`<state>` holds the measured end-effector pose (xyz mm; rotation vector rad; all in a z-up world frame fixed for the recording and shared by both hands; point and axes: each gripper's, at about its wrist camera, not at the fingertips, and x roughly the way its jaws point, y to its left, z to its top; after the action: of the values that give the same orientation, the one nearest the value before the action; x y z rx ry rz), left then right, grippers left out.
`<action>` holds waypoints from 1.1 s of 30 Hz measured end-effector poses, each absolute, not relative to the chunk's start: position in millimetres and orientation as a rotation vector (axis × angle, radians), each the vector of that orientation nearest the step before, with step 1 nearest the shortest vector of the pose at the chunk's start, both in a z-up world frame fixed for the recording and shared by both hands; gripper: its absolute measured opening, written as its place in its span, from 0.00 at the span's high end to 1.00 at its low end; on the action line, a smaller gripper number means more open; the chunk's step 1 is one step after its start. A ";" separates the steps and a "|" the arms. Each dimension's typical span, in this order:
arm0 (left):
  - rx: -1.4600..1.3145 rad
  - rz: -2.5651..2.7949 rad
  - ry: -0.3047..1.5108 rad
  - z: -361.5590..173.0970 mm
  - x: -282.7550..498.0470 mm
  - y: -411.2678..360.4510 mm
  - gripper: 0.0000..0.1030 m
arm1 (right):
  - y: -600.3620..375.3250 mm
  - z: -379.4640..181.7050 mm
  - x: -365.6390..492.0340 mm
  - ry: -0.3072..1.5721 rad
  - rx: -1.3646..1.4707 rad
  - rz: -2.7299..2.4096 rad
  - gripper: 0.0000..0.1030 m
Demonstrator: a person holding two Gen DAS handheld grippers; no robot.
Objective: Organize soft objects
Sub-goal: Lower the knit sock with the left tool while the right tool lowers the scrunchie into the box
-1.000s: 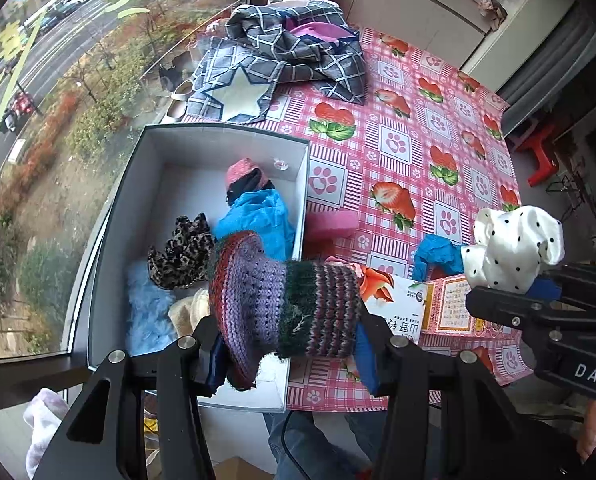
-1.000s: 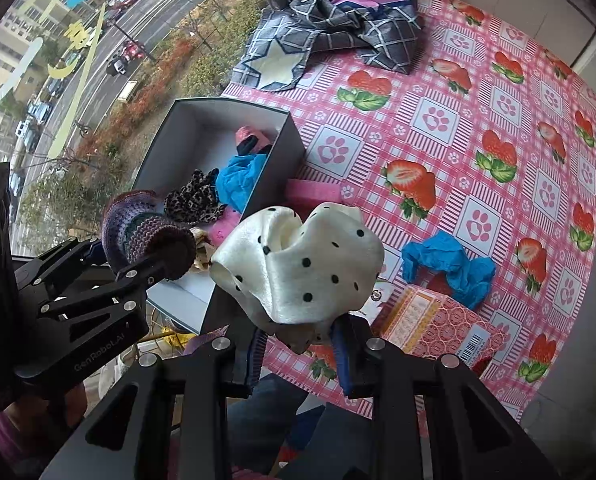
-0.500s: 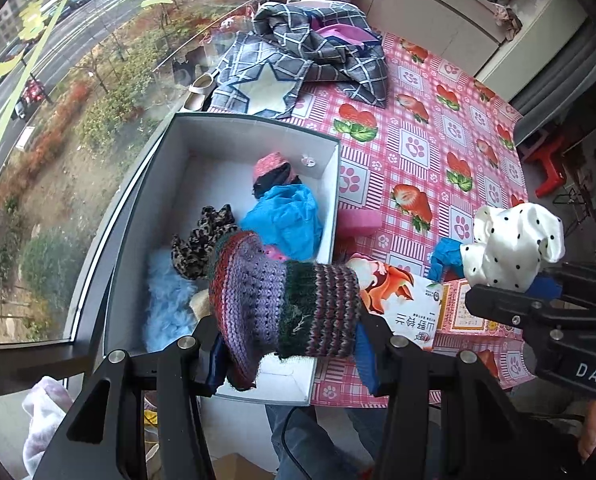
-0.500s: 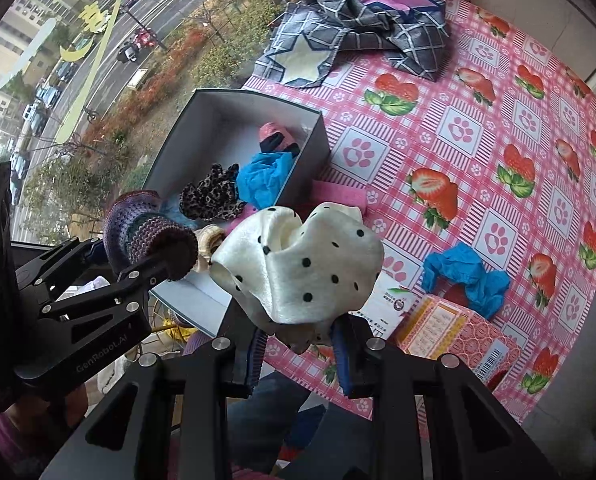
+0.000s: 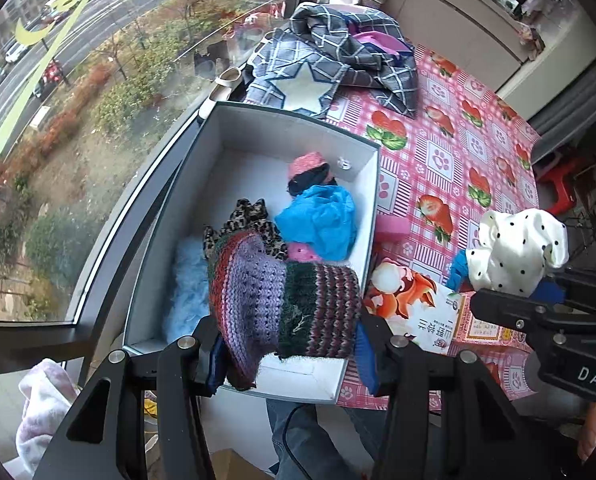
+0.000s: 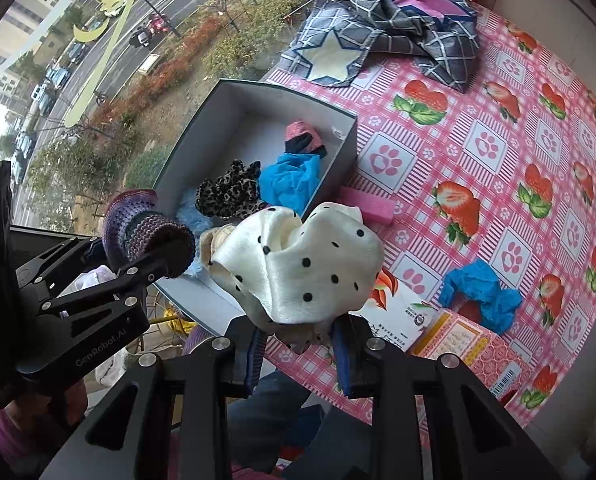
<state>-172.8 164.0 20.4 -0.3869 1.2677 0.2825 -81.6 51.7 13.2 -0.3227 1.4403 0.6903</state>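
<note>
My left gripper [image 5: 288, 354] is shut on a striped knitted piece [image 5: 282, 304] in purple, red and green, held above the near end of a grey box [image 5: 372, 184]. The box holds a blue cloth [image 5: 322, 220], a leopard-print scrunchie [image 5: 246, 220], a pale blue fluffy piece [image 5: 186, 284] and a pink and black item [image 5: 308, 170]. My right gripper [image 6: 300, 346] is shut on a white satin scrunchie with black dots [image 6: 298, 268], held over the box's near right corner. The left gripper [image 6: 154, 268] with the knitted piece [image 6: 142, 226] shows at the left of the right wrist view.
A plaid cloth with a star [image 6: 382, 28] lies at the table's far end on a pink strawberry tablecloth [image 6: 494, 152]. A pink block [image 6: 368, 204], a blue cloth [image 6: 480, 292] and printed cartons [image 6: 470, 348] lie right of the box. A window [image 5: 78, 100] runs along the left.
Both grippers have shifted sideways together over the table, each rolling a little, so the box now sits more centrally under them. Both grips are unchanged.
</note>
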 end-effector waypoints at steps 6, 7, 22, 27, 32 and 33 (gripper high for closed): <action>-0.408 0.307 1.271 17.1 -176.6 173.6 0.47 | 64.4 11.0 -81.8 1.442 -0.347 0.712 0.72; -0.412 0.310 1.272 16.6 -177.4 175.2 0.47 | 66.3 10.4 -81.8 1.443 -0.351 0.715 0.72; -0.436 0.333 1.287 9.7 -179.9 183.6 0.47 | 83.6 7.5 -79.3 1.441 -0.376 0.741 0.72; -0.439 0.333 1.290 8.5 -180.0 183.9 0.47 | 85.5 7.3 -79.5 1.441 -0.380 0.746 0.72; -0.440 0.334 1.289 8.5 -180.1 183.9 0.47 | 86.9 6.4 -79.2 1.442 -0.381 0.747 0.72; -0.440 0.334 1.290 8.4 -180.0 183.9 0.47 | 86.4 6.5 -79.7 1.442 -0.381 0.747 0.72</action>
<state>-180.0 183.9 8.4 -0.4400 1.2896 0.3345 -79.7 86.4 6.5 -0.3811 1.4418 0.7472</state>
